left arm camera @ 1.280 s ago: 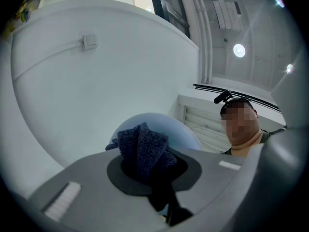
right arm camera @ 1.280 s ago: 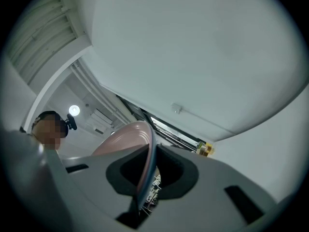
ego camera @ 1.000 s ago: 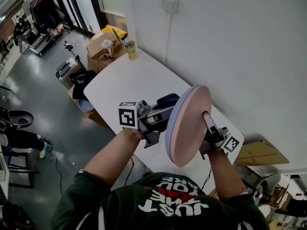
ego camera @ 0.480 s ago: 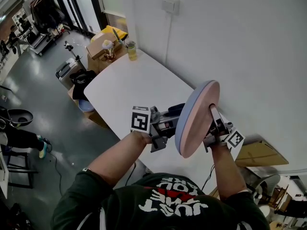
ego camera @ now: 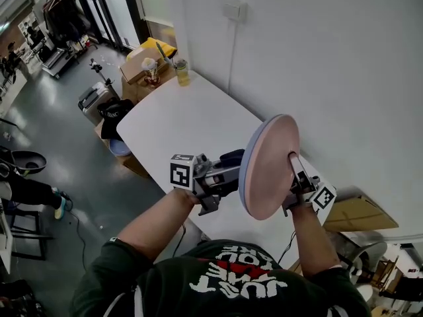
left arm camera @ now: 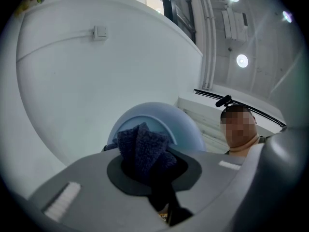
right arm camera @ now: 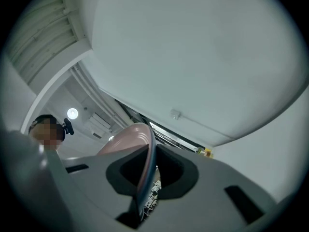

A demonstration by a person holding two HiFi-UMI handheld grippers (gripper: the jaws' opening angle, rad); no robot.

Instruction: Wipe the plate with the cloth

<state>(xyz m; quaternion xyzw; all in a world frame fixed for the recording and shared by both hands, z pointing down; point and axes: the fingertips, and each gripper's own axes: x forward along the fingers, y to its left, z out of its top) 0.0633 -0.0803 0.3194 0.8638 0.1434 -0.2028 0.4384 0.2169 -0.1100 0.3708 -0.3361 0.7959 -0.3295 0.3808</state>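
A round plate (ego camera: 268, 167), pink on its face and pale blue on its back, stands on edge in the air above the near end of the white table (ego camera: 172, 124). Its rim is pinched by the right gripper (ego camera: 291, 158). A dark blue, nubbly cloth (ego camera: 232, 156), bunched in the left gripper (ego camera: 228, 170), hangs over the table too, close against the plate's blue back.

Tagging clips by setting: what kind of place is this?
Likely an office or lab workspace, not a kitchen: a white table against a plain wall, cardboard boxes beside its far end, and a grey floor with a suitcase.
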